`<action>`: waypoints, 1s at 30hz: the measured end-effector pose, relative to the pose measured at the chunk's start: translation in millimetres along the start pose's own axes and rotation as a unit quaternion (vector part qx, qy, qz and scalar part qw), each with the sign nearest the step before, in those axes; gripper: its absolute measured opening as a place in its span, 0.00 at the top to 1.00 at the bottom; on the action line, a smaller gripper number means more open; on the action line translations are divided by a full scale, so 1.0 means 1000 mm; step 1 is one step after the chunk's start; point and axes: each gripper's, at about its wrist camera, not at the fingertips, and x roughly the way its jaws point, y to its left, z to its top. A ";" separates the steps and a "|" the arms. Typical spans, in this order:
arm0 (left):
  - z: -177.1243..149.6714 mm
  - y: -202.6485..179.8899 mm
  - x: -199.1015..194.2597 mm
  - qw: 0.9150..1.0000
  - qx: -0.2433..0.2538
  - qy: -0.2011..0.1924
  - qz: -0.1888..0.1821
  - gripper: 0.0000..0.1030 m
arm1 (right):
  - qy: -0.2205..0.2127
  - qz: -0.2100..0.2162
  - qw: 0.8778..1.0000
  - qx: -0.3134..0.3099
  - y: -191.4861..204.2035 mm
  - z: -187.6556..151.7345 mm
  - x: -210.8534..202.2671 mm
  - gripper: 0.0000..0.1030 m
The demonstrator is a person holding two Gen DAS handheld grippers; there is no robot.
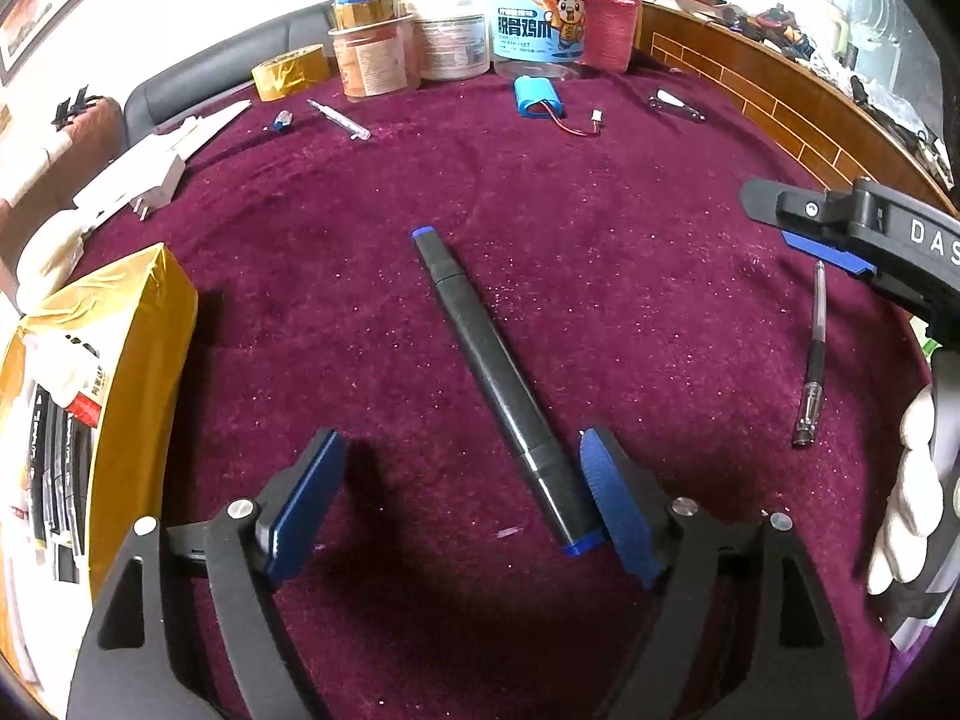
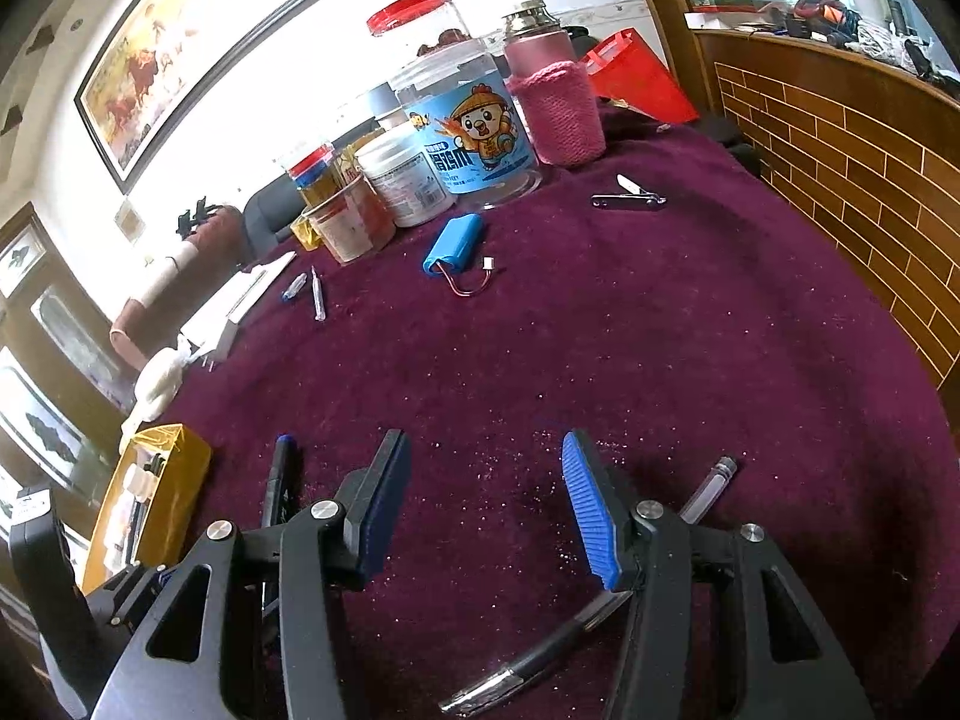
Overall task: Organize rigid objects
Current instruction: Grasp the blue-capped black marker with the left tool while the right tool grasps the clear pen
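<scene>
Not far along yet, by the look of it. Some pens already inside the yellow cardboard box (image 1: 114,360) at the left edge of the dark red fuzzy tablecloth (image 1: 600,210). Still lots lying loose.

Closest: a long black marker with blue ends (image 1: 498,384), flat in the middle of the cloth, slanted. Near end just beside the right pad of the left gripper (image 1: 462,498), maybe touching it; hard to tell. Left gripper jaws wide apart, holding nothing, marker partly between them.

Right gripper (image 2: 486,504) jaws also wide apart, holding nothing. Under it a clear pen with a black grip (image 2: 600,612), near the right edge of the cloth, running under the right finger.

Left to tidy, as a guess: the marker, the clear pen, then the far things. A blue battery pack with red wire (image 1: 540,99), silver nail clippers (image 1: 675,105), a thin clear tube (image 1: 339,119) and a tiny blue-and-clear thing (image 1: 281,119), all near the far edge. Behind them big plastic jars (image 1: 534,12), a roll of yellow tape (image 1: 291,72) and a bottle in a pink knit sleeve (image 1: 609,18), standing in a row.

Lots of open cloth in the middle for moving. Tight spots: the box wall on the left, the brown brick-pattern wall (image 2: 840,168) close along the right edge, and the two grippers near each other.
</scene>
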 end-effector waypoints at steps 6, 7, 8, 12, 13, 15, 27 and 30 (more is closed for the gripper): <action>-0.001 0.001 0.001 1.000 -0.002 -0.001 -0.002 0.20 | 0.002 -0.002 1.000 0.000 0.000 -0.001 0.001 0.54; -0.001 0.002 0.002 1.000 -0.004 0.000 -0.004 0.20 | 0.001 -0.003 1.000 0.001 0.000 -0.001 0.001 0.54; -0.001 0.003 0.002 1.000 -0.006 0.001 -0.006 0.19 | 0.000 -0.004 1.000 0.002 -0.001 0.000 0.000 0.54; 0.006 0.006 0.008 1.000 -0.015 0.015 -0.023 0.15 | -0.009 -0.010 1.000 0.021 -0.010 0.002 -0.003 0.54; 0.008 0.004 0.009 1.000 -0.012 0.015 -0.024 0.15 | -0.010 -0.010 0.999 0.029 -0.013 0.003 -0.004 0.54; 0.012 0.000 0.012 1.000 -0.006 0.009 -0.028 0.19 | -0.013 -0.014 0.999 0.035 -0.017 0.005 -0.004 0.53; 0.007 0.015 -0.020 0.988 -0.007 -0.026 -0.154 0.89 | -0.043 -0.042 0.988 0.139 -0.063 0.009 -0.030 0.53; 0.000 0.032 -0.045 0.983 -0.014 -0.050 -0.178 0.89 | -0.017 -0.026 0.988 0.152 -0.061 0.000 -0.039 0.53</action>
